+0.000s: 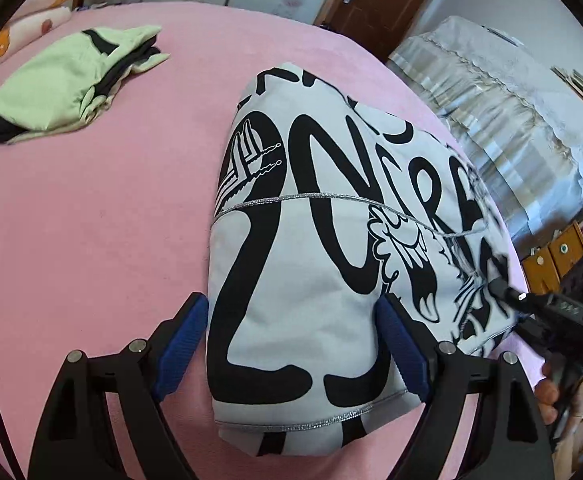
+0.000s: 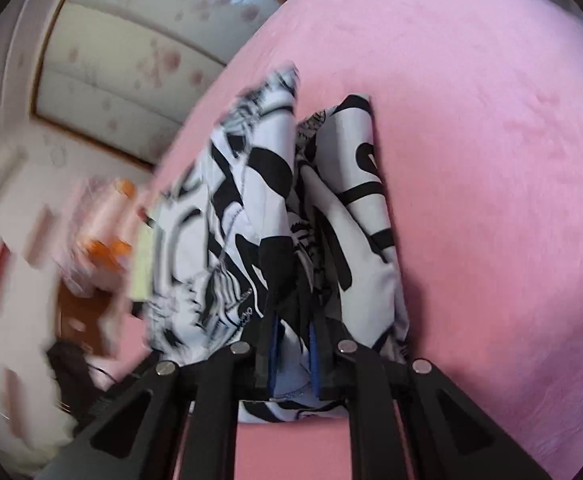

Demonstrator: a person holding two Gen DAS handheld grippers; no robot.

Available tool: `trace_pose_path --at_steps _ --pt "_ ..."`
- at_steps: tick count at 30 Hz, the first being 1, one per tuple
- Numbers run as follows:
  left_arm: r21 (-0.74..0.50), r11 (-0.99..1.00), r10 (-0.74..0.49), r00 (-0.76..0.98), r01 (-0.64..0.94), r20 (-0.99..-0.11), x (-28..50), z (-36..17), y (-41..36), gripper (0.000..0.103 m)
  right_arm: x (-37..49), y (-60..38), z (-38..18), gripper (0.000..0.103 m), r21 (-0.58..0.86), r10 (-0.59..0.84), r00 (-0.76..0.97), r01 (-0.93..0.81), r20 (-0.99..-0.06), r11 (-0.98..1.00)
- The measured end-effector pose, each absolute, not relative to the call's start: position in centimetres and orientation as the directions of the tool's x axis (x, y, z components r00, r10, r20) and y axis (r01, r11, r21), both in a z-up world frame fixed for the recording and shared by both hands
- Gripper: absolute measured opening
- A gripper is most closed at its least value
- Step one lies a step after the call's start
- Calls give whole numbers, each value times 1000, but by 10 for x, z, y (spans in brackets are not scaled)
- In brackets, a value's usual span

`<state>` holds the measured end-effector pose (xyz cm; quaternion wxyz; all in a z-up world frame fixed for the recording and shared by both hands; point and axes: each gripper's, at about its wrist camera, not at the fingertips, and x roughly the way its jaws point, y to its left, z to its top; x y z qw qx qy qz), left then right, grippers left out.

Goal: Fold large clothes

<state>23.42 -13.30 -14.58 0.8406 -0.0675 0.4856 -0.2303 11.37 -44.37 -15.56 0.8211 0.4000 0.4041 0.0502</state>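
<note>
The folded white garment (image 1: 311, 240) – soft, black-lettered – lies between the left gripper (image 1: 291, 344)'s wide-apart jaws; the right gripper (image 2: 295, 344) clamps its edge.

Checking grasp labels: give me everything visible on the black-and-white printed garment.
The printed garment is pale grey-white soft fabric with bold black lettering, line drawings and silver stitched trim. It lies folded into a thick bundle on the pink bed cover. The left gripper straddles its near end, jaws wide, pads not visibly pressing. The right gripper is shut on a bunched edge at its other side.
</note>
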Motion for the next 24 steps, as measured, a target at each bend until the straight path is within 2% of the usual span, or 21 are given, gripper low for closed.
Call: trace_pose_path --at_steps 3,6,9,12,14,16,21,24 --pt "-328 882 -455 428 339 -781 233 -147 -136 84 109 -442 -140 10 664 362 690 231 -627 711" --pt "-274 894 -420 447 356 -790 229 -150 -144 87 119 -442 -159 11 635 358 640 269 -680 724" --pt "-249 895 -406 444 370 -799 227 -147 -147 88 127 -431 -145 16 542 306 610 248 -731 803" --pt "-303 884 -435 388 356 -812 239 -142 -139 88 131 -416 -116 31 394 200 595 215 -778 894" --pt "-334 871 -463 376 361 -802 248 -135 -134 88 132 -412 -99 52 337 155 619 188 -770 923" --pt "-340 867 -474 389 365 -790 261 -125 -132 88 141 -417 -88 63 316 132 640 181 -757 931" --pt "-376 848 -507 369 373 -779 313 -115 -141 88 193 -435 -94 63 356 167 614 200 -772 913" --pt "-371 854 -493 338 365 -802 350 -124 -151 88 228 -440 -109 63 351 158 583 233 -797 907"
